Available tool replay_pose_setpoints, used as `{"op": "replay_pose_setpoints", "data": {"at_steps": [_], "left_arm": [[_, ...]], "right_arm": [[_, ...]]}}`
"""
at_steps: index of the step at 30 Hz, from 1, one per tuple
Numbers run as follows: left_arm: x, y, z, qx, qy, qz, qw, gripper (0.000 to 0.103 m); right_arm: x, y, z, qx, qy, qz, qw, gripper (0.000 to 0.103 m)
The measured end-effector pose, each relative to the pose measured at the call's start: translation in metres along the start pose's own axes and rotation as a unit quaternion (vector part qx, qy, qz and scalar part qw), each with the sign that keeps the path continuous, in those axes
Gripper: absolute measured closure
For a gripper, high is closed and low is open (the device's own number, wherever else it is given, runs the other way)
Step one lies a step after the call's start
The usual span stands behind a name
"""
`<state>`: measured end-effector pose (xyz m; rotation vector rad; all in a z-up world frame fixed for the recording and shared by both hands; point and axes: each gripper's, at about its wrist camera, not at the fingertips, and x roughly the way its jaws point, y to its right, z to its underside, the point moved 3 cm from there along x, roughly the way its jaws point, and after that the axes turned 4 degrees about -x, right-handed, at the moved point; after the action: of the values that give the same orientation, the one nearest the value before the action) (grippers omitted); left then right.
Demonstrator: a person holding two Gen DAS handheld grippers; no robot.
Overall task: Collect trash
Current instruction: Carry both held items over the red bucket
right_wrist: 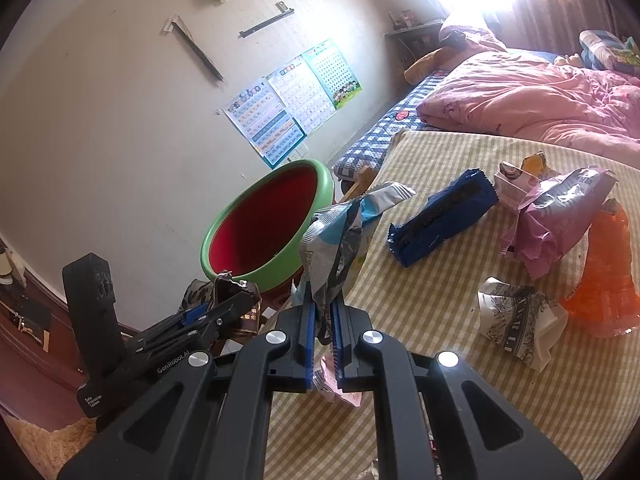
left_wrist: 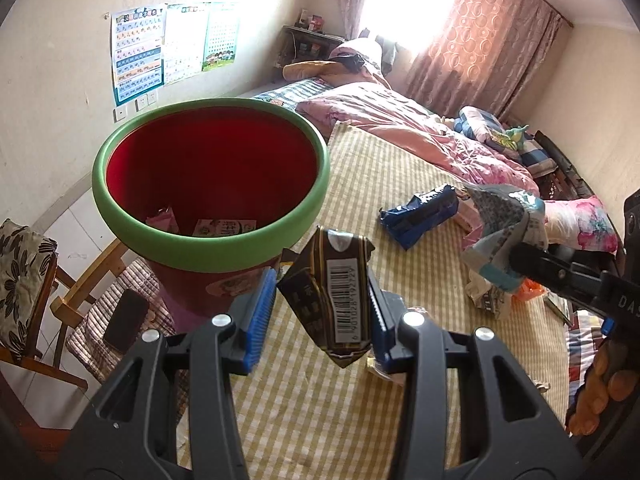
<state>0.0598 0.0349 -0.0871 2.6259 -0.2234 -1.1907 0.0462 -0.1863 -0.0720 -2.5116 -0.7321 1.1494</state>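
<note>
My left gripper (left_wrist: 320, 300) is shut on a dark brown carton with a barcode (left_wrist: 332, 292), held just in front of the red bin with a green rim (left_wrist: 212, 254); the bin holds some wrappers at its bottom. My right gripper (right_wrist: 322, 304) is shut on a crumpled silver and blue wrapper (right_wrist: 340, 236), held above the checked bed sheet, to the right of the bin (right_wrist: 272, 276). The right gripper with its wrapper (left_wrist: 504, 220) shows at the right of the left wrist view. The left gripper (right_wrist: 224, 308) with its carton shows at the lower left of the right wrist view.
On the yellow checked sheet (right_wrist: 440, 360) lie a blue wrapper (right_wrist: 440, 220), a pink and silver bag (right_wrist: 560, 208), an orange bag (right_wrist: 604, 280) and a crumpled white printed wrapper (right_wrist: 516, 320). A pink quilt (left_wrist: 420, 128) covers the far bed. A wooden chair (left_wrist: 80, 300) with a phone stands left.
</note>
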Motion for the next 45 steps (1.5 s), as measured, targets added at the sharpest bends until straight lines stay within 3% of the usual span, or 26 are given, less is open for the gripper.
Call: {"op": "replay_pose_setpoints", "data": {"at_steps": [26, 45], "left_arm": [[0.008, -0.031, -0.029, 0.018, 0.000, 0.017, 0.9997, 0.062], [0.020, -0.052, -0.076, 0.039, 0.011, 0.035, 0.9986, 0.062]], "right_arm": [[0.035, -0.029, -0.012, 0.014, 0.003, 0.007, 1.000, 0.096], [0.062, -0.043, -0.022, 0.034, 0.011, 0.021, 0.999, 0.095]]}}
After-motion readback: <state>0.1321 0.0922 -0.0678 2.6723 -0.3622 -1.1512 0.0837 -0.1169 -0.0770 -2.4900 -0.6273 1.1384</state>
